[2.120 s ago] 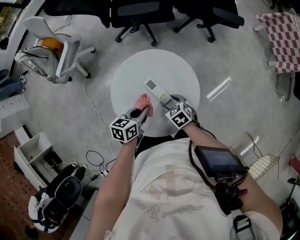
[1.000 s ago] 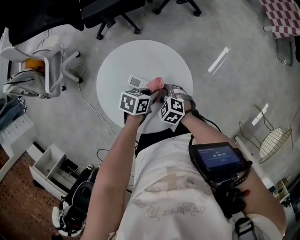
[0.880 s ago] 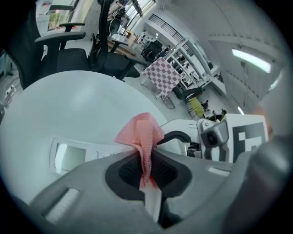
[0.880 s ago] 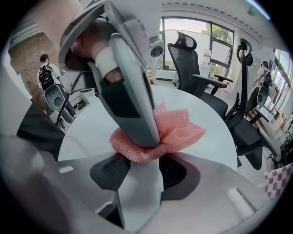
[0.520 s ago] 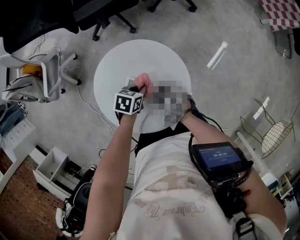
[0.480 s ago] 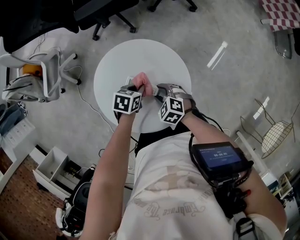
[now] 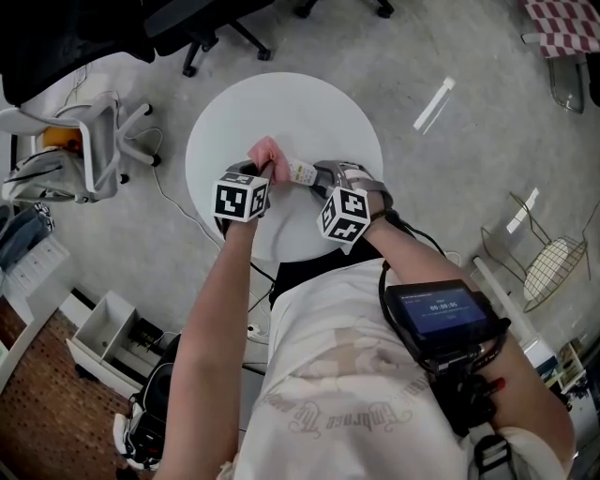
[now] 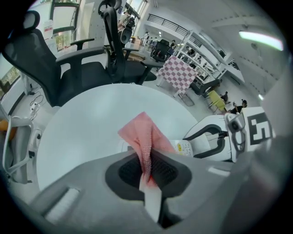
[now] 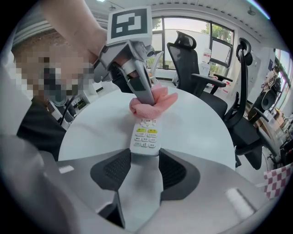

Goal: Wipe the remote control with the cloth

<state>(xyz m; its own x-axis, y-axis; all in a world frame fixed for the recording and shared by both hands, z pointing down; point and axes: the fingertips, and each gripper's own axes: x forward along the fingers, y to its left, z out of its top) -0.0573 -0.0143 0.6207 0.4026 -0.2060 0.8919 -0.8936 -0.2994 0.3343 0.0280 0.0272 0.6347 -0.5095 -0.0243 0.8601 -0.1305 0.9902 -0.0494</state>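
Note:
A white remote control (image 9: 145, 135) with yellow and grey buttons is held by its near end in my right gripper (image 9: 144, 157), whose jaws are shut on it. Its far end lies under a pink cloth (image 9: 153, 104). My left gripper (image 8: 147, 171) is shut on that pink cloth (image 8: 145, 137), which bunches up out of its jaws. In the head view the cloth (image 7: 265, 153) sits at the left end of the remote (image 7: 300, 172), between the left gripper (image 7: 264, 172) and the right gripper (image 7: 317, 176), above the round white table (image 7: 309, 108).
Black office chairs (image 8: 94, 59) stand beyond the table's far side. A white chair (image 7: 89, 141) stands on the floor to the left, a wire basket (image 7: 548, 267) to the right. A checked cloth (image 7: 560, 23) hangs at the upper right.
The left gripper has carried the pink cloth leftward along the remote, from near the right gripper to the remote's far end. The right gripper has stayed put with the remote.

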